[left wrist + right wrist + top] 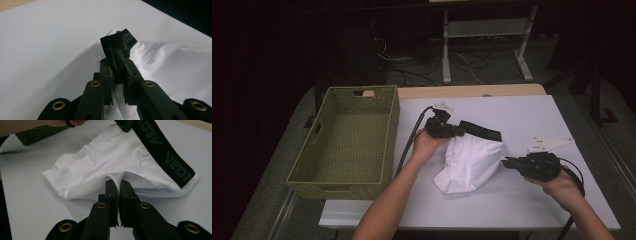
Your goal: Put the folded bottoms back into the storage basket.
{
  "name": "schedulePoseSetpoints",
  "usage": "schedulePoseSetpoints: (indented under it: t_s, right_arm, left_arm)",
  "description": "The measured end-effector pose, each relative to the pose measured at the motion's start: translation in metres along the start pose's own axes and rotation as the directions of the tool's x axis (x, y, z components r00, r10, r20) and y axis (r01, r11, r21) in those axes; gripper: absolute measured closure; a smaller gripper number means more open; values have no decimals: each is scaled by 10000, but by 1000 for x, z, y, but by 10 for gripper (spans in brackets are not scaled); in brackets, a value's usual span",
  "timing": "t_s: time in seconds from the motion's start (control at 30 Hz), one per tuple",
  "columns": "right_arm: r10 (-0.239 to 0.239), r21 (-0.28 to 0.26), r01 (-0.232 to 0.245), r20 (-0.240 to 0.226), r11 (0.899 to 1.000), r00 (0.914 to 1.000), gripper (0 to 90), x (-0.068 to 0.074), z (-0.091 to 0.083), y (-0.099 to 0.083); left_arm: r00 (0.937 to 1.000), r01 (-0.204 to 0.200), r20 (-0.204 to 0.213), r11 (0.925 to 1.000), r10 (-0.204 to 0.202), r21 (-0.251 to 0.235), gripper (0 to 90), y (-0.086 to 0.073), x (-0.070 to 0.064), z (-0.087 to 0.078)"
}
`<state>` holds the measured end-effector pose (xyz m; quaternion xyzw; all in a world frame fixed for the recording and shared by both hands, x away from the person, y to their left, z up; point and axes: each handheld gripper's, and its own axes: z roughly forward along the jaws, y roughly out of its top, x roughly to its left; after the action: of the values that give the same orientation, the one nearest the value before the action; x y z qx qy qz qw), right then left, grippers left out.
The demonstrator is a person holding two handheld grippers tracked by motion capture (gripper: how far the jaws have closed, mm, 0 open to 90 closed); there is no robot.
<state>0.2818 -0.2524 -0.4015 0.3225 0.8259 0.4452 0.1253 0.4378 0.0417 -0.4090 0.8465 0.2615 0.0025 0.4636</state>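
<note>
Both my forearms reach in over the table (522, 200); left gripper (458, 131) angled right, right gripper (507, 161) pointing left. White underwear (469, 162) with black waistband (482, 131) lies crumpled mid-table, right of the green wicker basket (347, 145). Left jaws are clamped tight on the bunched waistband end; right jaws are pinched closed on a fold of white fabric at the garment's edge.

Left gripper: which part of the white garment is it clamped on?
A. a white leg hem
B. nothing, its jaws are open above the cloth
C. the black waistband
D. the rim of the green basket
C: in the left gripper view the left gripper has its jaws shut on the bunched black waistband of the white garment, well apart from the basket.
</note>
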Motion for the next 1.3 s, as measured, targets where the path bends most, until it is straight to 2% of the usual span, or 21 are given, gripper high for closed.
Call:
schedulePoseSetpoints:
  t_s: [0.03,0.3,0.6,0.9,1.03,1.17,1.3]
  right_arm:
    - [-98,-164,97,-65,9998,9999,852,0,1,8]
    - [-507,-502,498,-181,9975,9985,853,3,5,32]
    - [-905,-884,878,-276,9922,9955,853,6,4,66]
    - [-1204,-1254,1128,-544,9857,9912,853,13,4,100]
    - [-1289,-1361,1190,-661,9835,9895,853,14,6,114]
    - [-1404,-1446,1292,-704,9810,9876,853,16,9,128]
    - [-1558,-1548,1426,-770,9776,9848,853,21,10,143]
  left_arm:
    - [10000,20,66,10000,-20,-47,790,2,-1,-2]
    - [9996,-218,163,9998,218,40,790,20,-11,-19]
    - [9999,-132,45,9998,133,-116,790,41,-18,-46]
    - [9997,-173,-161,9978,163,-647,790,62,-25,-83]
    - [9997,-114,-232,9966,95,-817,790,67,-26,-96]
    - [9994,-221,-301,9951,193,-967,790,71,-29,-110]
    - [9993,-73,-369,9923,28,-1233,790,72,-30,-125]
